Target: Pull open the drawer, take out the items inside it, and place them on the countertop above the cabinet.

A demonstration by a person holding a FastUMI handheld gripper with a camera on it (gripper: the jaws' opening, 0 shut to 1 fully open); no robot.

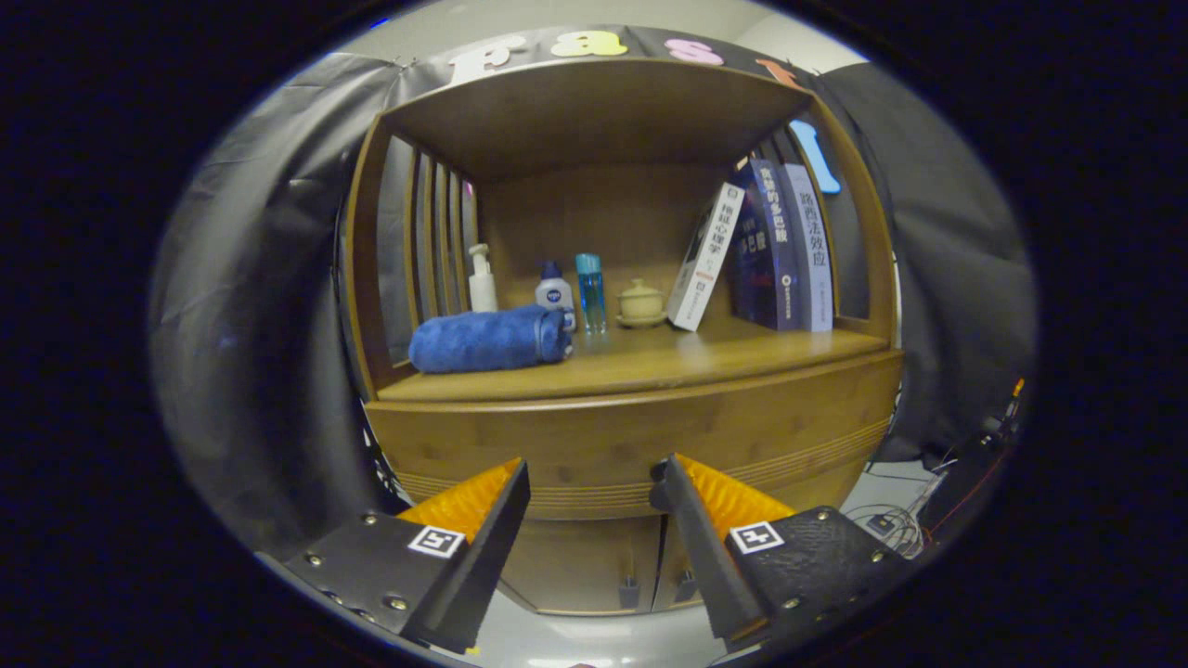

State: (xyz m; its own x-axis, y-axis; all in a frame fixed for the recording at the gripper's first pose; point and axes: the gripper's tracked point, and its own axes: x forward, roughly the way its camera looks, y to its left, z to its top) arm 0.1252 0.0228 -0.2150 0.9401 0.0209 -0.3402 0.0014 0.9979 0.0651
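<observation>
A wooden cabinet stands ahead of me. Its drawer front (640, 441) is a wide curved panel with grooves along its lower edge, and it looks closed. Right above the drawer lies the countertop (705, 357). My gripper (590, 482) is open, its two fingers spread in front of the lower edge of the drawer front with nothing between them. The drawer's inside is hidden.
On the countertop lie a rolled blue towel (490, 340), a white pump bottle (481, 281), a small white bottle (554, 292), a blue bottle (590, 292), a lidded cup (640, 302) and leaning books (766, 246). Two lower doors with small handles (629, 590) sit under the drawer. Cables (886, 524) lie on the floor at right.
</observation>
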